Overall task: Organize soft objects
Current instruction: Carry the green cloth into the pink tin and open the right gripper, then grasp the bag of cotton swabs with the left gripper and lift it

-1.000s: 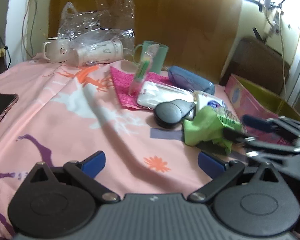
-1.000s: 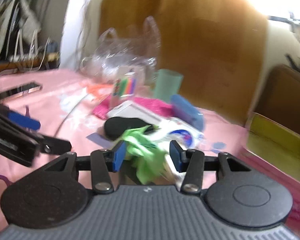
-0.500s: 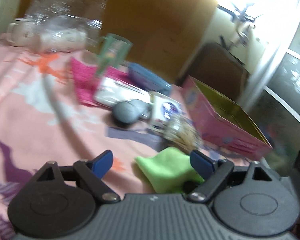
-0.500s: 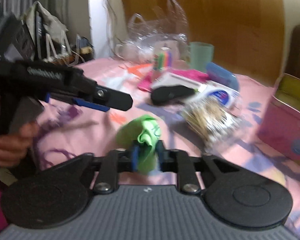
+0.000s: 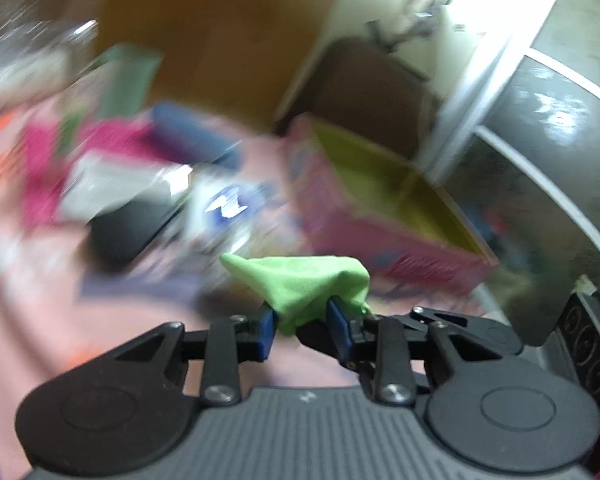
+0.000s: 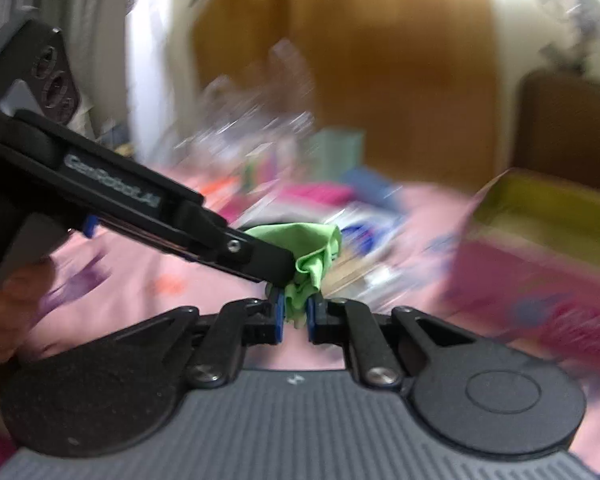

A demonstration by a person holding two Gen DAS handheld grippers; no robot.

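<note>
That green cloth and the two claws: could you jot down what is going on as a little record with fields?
held thing: green cloth, bunched, lifted off the pink tablecloth
left claw: shut on the green cloth
right claw: jaws closing, green cloth pinched between them
nearby: open pink box with yellow inside, to the right
picture quality: background blurred

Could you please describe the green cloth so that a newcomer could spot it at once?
Look above the pink tablecloth, left of the pink box. The green cloth hangs bunched between both grippers, the only bright lime item there.
</note>
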